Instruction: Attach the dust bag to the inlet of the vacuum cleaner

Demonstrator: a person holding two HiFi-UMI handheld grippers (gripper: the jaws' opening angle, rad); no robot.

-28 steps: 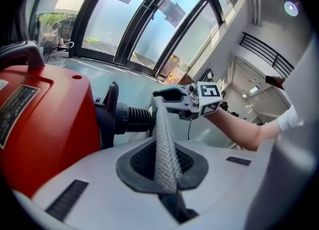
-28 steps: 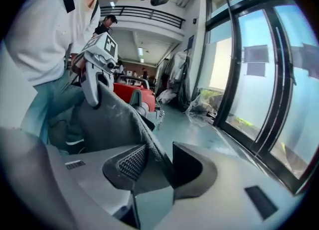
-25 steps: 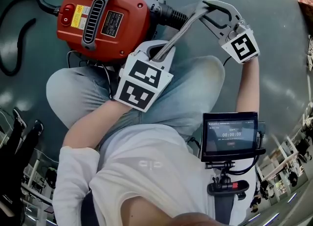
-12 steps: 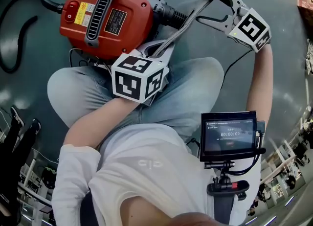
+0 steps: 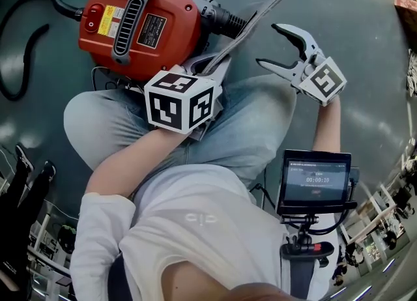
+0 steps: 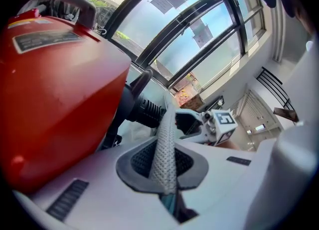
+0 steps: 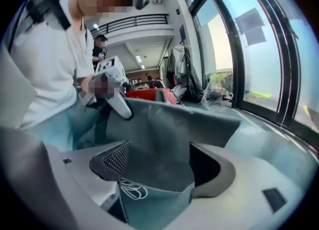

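Head view steeply down; both gripper views close, sharing the dust bag [image 6: 164, 150].

Glossy red plastic vacuum cleaner [image 5: 176, 32], matt grey woven cloth dust bag [image 6: 163, 149]

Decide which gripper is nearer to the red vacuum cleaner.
Left. The left gripper sits close beside the red vacuum cleaner, shut on the dust bag. The right gripper hangs open farther off to the right, clear of the bag.
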